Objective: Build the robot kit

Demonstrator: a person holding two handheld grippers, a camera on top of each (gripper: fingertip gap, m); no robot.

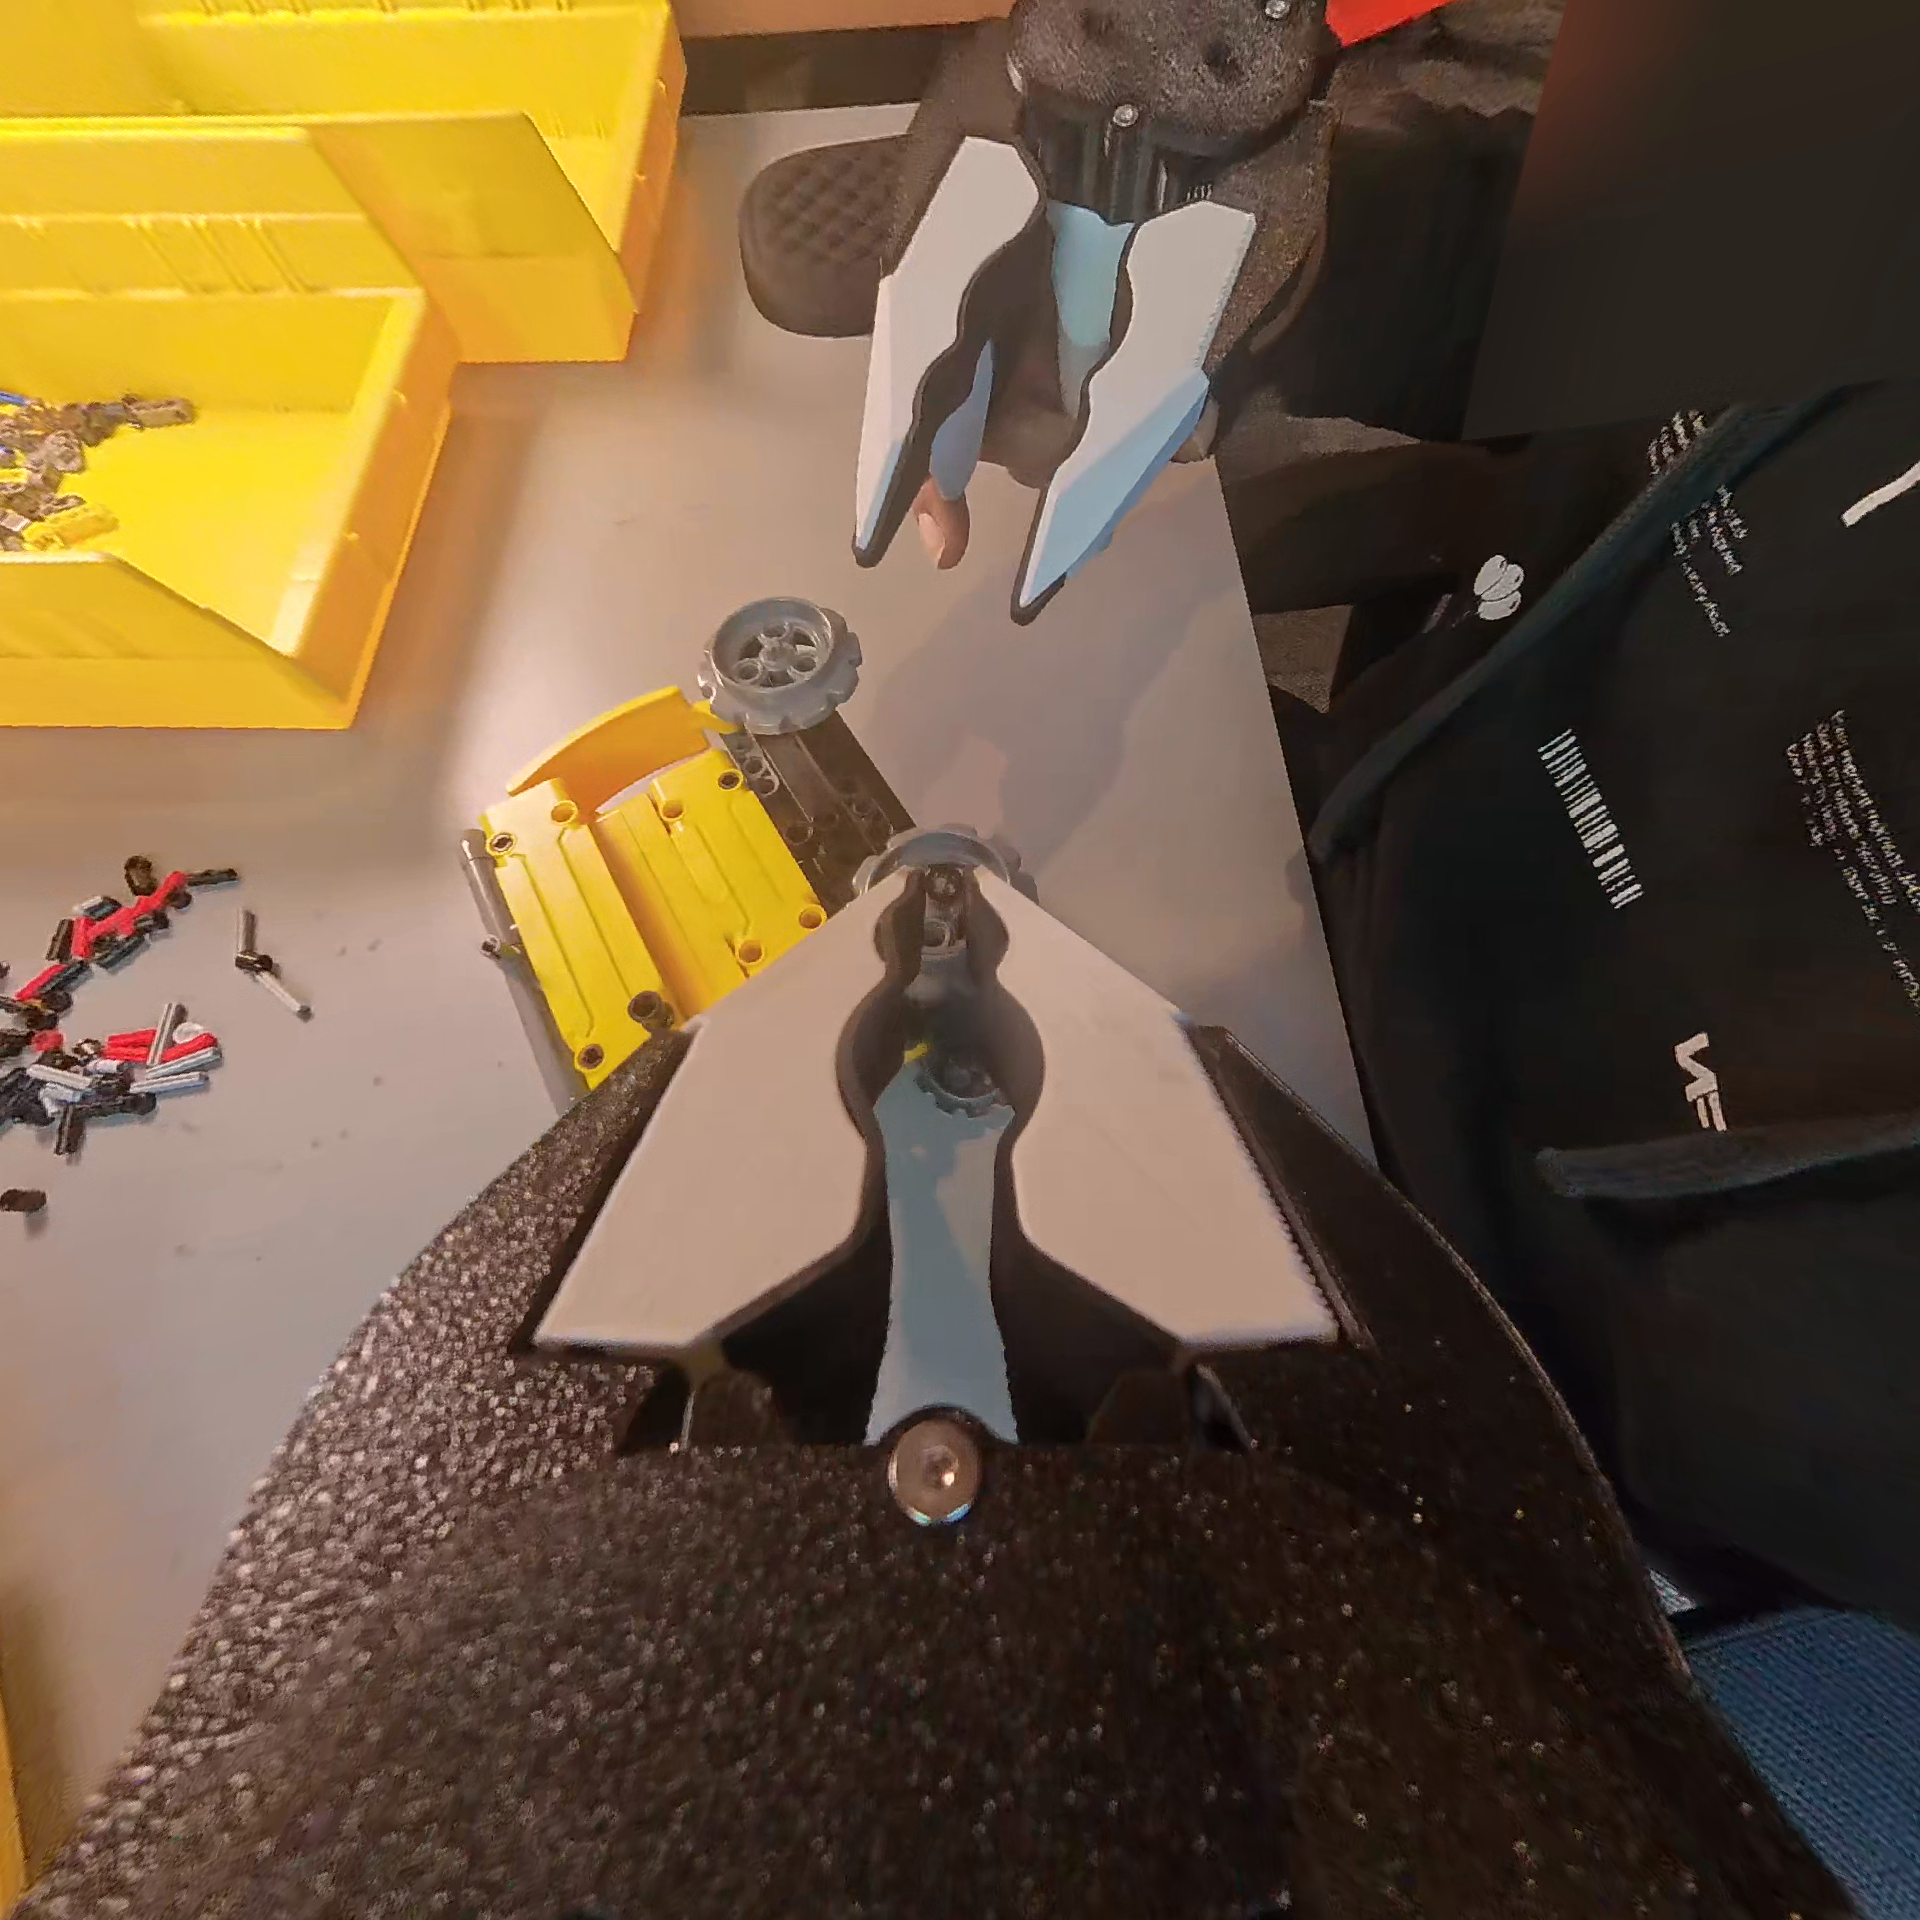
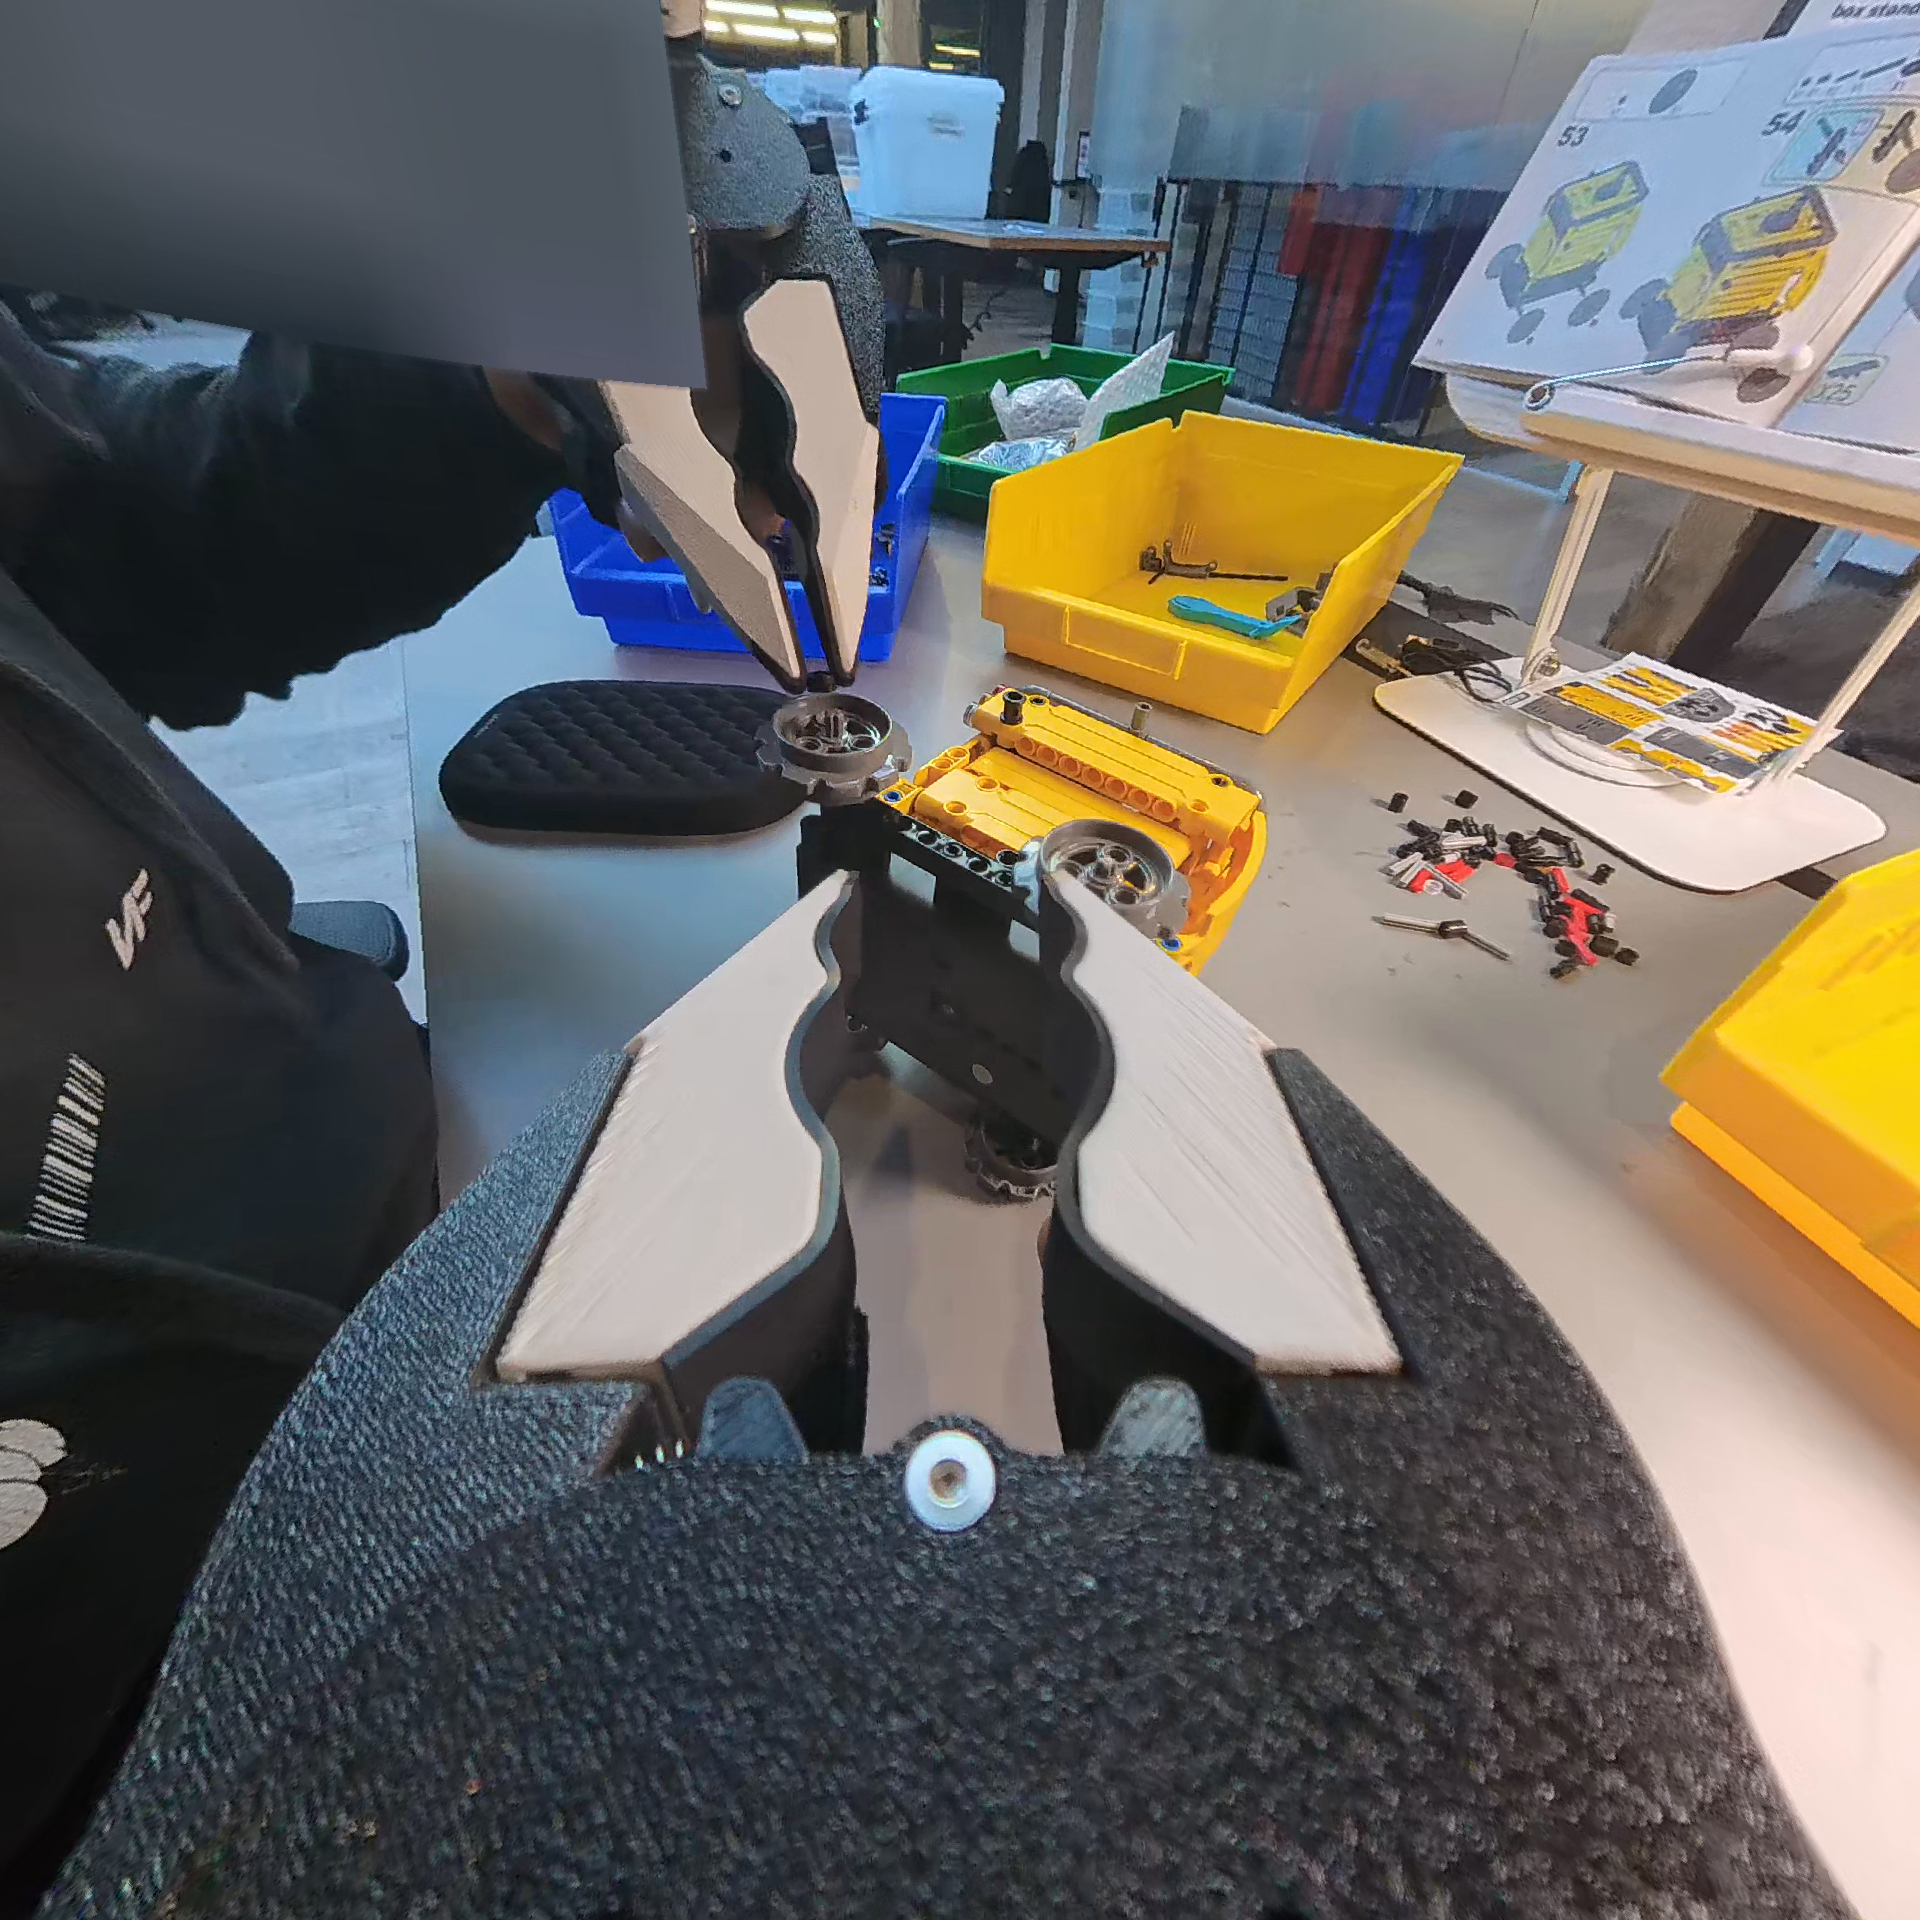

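Standing at the table's edge, noting what is in front of me.

- Left gripper (image 1: 942, 885): jaws drawn nearly together, pinching a small black pin (image 2: 821, 682) at the very tips. The pin hangs end-down, right over the centre of a grey wheel hub (image 2: 831, 738). Whether it touches the hub I cannot tell.
- That hub sits at one corner of the yellow-and-black brick model (image 2: 1091, 779), which lies on the grey table (image 2: 1455, 1143) with its black underframe facing the right gripper. A second grey wheel (image 2: 1112, 873) is fixed on the near corner.
- Right gripper (image 2: 945, 888): jaws spread wide, holding nothing, with the black end of the model between them. Its right finger is just beside the second wheel. Contact is not clear.
- A dark toothed wheel (image 2: 1008, 1153) shows under the frame.
- Around: black quilted pad (image 2: 613, 758) just beyond the hub, a blue bin (image 2: 644, 603), a green bin (image 2: 1039, 374), a yellow bin (image 2: 1195, 582), a scatter of loose small parts (image 2: 1507, 862), and an instruction booklet on a stand (image 2: 1683, 208).

Risks, as I judge them:
- The pin is held by the tips only. A slight twist or slackening could let it fall and roll among the loose parts.
- The model looks unclamped. Downward pressure on the hub could tip or slide it.
- A pin going in tilted could jam in its hole.
- The spread right finger could knock the near wheel.
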